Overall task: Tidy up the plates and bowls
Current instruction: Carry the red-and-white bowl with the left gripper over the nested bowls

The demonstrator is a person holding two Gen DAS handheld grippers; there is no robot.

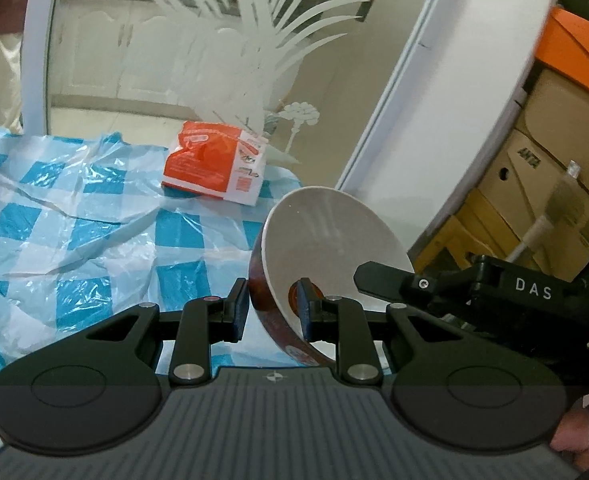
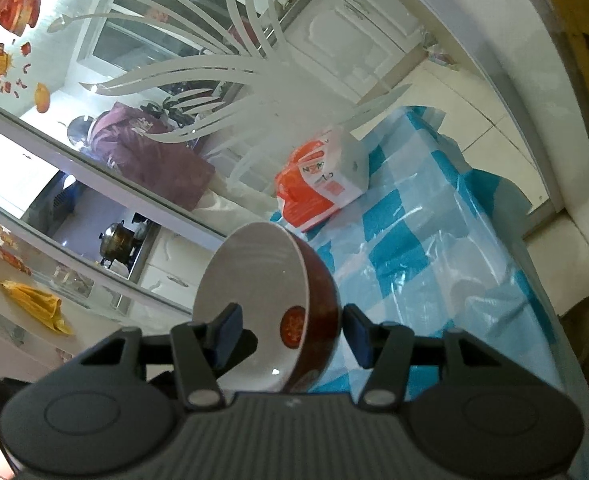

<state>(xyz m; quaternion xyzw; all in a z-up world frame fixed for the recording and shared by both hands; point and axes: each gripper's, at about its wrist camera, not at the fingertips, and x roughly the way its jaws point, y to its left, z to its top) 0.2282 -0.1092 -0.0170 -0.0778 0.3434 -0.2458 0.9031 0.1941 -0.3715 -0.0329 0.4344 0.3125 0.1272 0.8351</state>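
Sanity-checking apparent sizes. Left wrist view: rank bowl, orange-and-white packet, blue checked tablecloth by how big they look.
1. Blue checked tablecloth, largest by far.
2. Bowl.
3. Orange-and-white packet.
The bowl sits much nearer the camera, so its edge over the packet is unsure.

Readable lettering at the right edge

White letters "DAS" are showing on the black gripper body [image 1: 534, 292] at the right of the left-wrist view.
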